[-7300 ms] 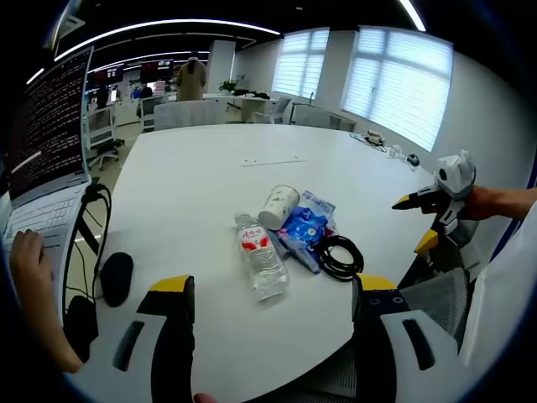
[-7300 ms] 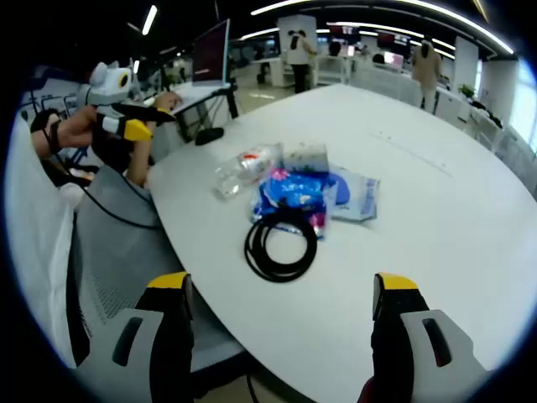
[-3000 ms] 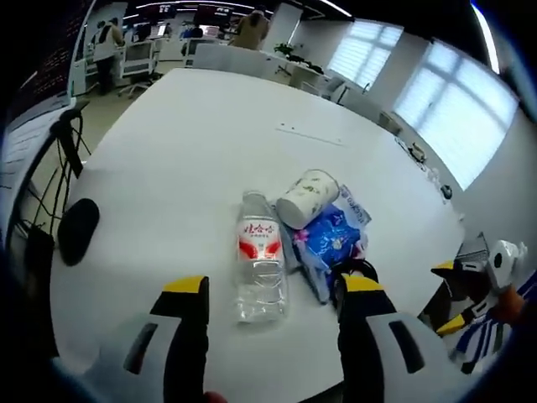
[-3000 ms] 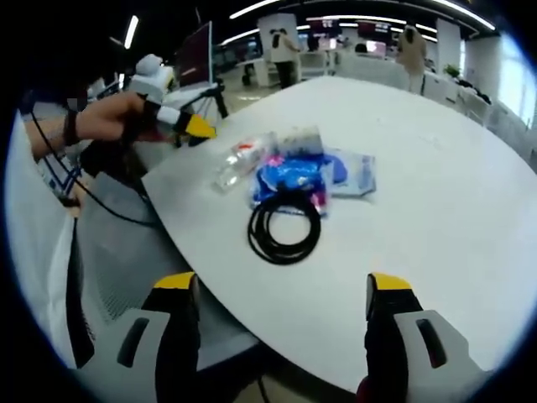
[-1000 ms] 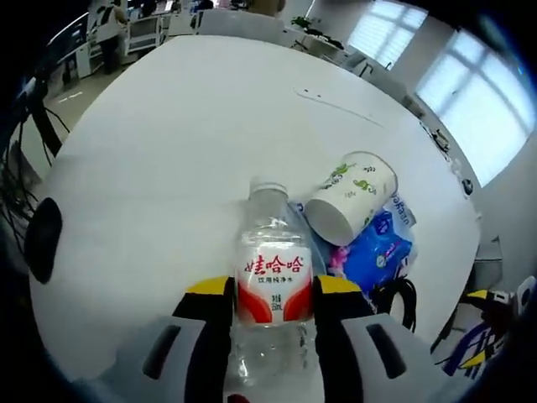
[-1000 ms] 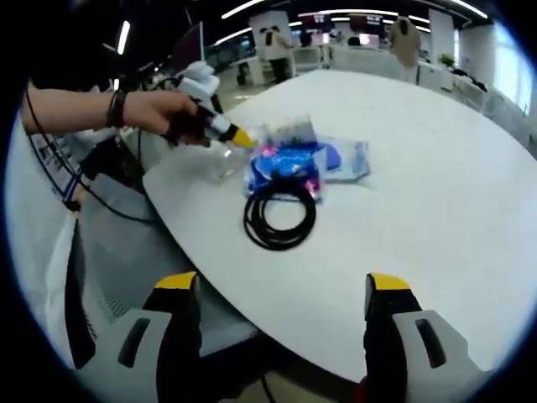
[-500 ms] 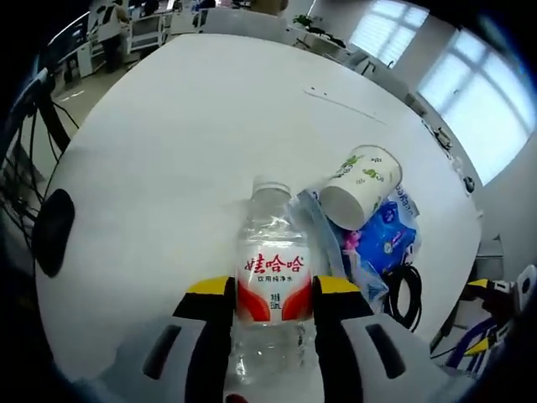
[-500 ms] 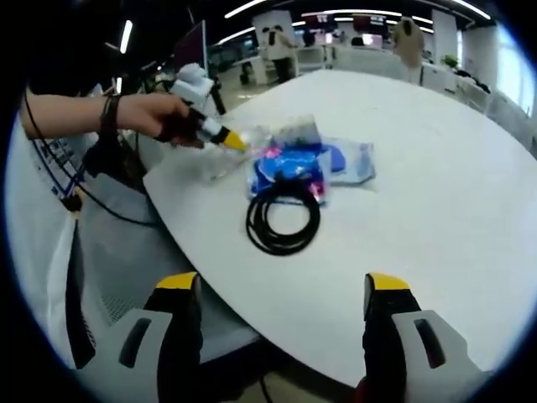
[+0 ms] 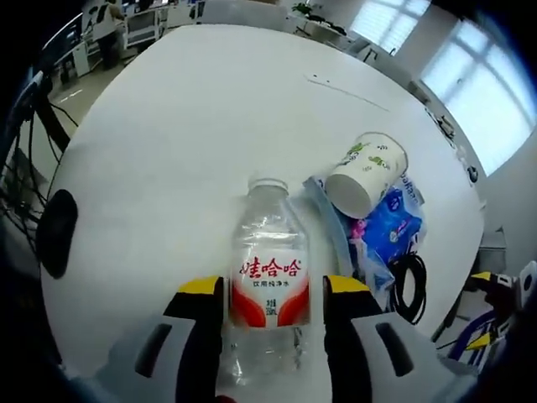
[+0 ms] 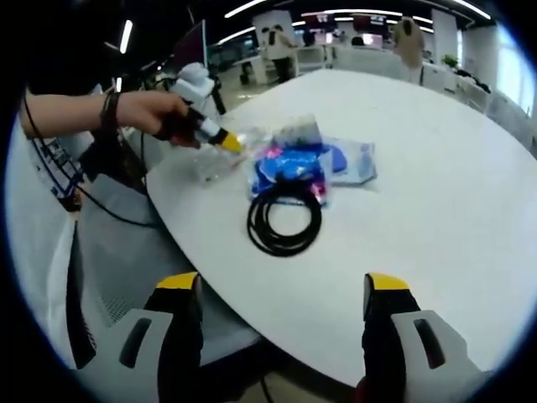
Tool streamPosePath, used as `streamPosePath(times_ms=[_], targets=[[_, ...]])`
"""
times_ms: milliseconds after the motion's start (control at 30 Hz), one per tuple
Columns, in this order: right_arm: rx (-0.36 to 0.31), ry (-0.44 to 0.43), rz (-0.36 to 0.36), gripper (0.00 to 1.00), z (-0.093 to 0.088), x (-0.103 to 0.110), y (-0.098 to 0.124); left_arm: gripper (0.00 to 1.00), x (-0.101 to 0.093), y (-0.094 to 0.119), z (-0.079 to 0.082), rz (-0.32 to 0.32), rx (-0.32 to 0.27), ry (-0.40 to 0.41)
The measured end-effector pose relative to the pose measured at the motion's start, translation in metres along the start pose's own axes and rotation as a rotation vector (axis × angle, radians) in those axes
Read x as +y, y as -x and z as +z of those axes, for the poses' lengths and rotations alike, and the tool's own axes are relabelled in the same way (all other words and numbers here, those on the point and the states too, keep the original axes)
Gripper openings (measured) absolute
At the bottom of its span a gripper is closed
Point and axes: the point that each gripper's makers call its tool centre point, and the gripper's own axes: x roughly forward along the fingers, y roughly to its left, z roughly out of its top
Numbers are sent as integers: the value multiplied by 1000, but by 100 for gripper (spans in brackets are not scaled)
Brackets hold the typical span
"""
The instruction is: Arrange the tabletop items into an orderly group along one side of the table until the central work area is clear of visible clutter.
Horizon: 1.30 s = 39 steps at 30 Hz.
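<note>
A clear water bottle with a red-and-white label lies on the white table, cap pointing away. My left gripper straddles its body, the jaws standing a little off each side, open. Right of the bottle lie a tipped paper cup, blue plastic packs and a coiled black cable. In the right gripper view a hand holds the left gripper at the bottle, beside the packs and cable. My right gripper hangs open off the table edge, holding nothing.
A black mouse lies at the table's left edge with dark cables beyond it. A grey mesh chair stands under the near rim. The far table is bare white. Desks and people stand in the background.
The left gripper shut on the bottle, slid it left away from the cup, and its jaws have now spread slightly off the bottle. The right gripper stayed still.
</note>
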Motion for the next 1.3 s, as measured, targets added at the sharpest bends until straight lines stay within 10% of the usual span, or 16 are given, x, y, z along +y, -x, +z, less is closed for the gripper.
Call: streamPosePath(times_ms=[633,1300], targets=[[-7,-24,-20,77,-3,-4,6,40,6,-10,4,-7,-18,-28],[-2,-16,-12,77,-2,-4,3,39,16,24,8,8,-109,-47]])
